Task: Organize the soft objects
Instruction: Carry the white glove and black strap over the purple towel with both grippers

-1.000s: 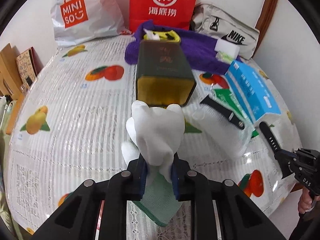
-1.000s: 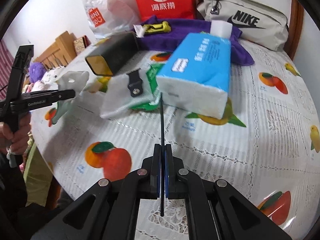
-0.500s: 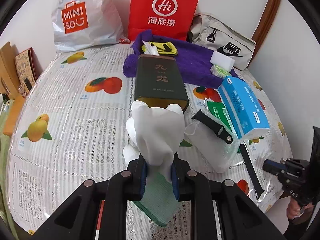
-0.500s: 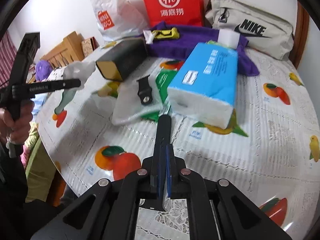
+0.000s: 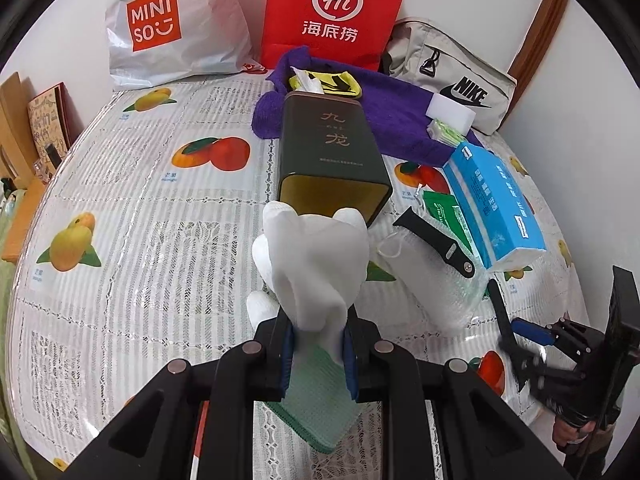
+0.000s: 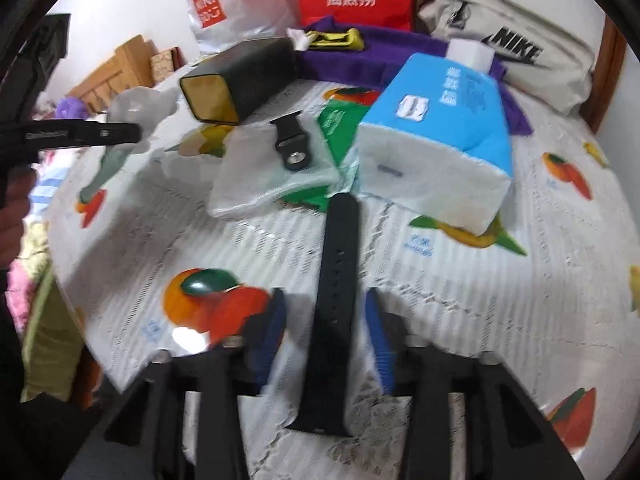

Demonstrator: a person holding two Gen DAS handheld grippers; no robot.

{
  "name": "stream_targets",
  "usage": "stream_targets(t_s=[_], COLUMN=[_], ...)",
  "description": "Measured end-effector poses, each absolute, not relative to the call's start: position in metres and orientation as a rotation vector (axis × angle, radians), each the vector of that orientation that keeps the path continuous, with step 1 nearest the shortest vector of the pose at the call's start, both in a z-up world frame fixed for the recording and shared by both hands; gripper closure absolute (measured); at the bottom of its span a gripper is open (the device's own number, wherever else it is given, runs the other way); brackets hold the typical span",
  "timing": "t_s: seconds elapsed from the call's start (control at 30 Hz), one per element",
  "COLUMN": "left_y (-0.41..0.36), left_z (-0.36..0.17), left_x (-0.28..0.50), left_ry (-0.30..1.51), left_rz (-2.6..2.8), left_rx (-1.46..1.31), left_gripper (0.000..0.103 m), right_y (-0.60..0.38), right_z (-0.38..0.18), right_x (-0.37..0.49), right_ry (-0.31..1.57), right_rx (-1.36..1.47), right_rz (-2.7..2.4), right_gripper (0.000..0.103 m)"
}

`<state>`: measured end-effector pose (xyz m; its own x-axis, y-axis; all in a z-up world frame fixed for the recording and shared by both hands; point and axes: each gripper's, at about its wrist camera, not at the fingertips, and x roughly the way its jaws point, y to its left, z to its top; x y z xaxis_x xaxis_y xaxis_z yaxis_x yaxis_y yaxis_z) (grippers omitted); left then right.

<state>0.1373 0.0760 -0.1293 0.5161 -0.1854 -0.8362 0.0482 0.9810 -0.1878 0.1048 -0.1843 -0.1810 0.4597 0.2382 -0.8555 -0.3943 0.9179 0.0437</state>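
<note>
Now right tool (image 6: 326, 344) just opened w/ strap (image 6: 334, 312) between, near table edge (image 6: 80, 304).

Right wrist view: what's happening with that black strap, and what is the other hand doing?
A person is tidying soft items on a fruit-print table. The right hand-held gripper has just been opening its jaws; the long black watch strap lies between them, no longer pinched. The left hand-held gripper is shut on a white glove with a green cuff, held up in front of the dark tin lying on its side.
</note>
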Motion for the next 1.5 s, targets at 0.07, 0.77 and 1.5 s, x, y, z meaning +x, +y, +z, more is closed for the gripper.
stream_targets(t_s=[0.07, 0.77, 1.5], left_y=[0.077, 0.072, 0.072], left_z=[-0.131, -0.116, -0.073], left_x=[0.138, 0.134, 0.197], left_ry=[1.023, 0.985, 0.94], left_rz=[-0.142, -0.176, -0.143], left_rx=[-0.152, -0.168, -0.167], left_gripper=[0.083, 0.083, 0.083], right_y=[-0.19, -0.196, -0.221], right_z=[-0.181, -0.142, -0.066], right_x=[0.109, 0.1, 0.178], right_ry=[1.037, 0.979, 0.82], right_rx=[-0.129, -0.075, -0.084], right_rz=[0.39, 0.389, 0.397], right_gripper=[0.082, 0.083, 0.083])
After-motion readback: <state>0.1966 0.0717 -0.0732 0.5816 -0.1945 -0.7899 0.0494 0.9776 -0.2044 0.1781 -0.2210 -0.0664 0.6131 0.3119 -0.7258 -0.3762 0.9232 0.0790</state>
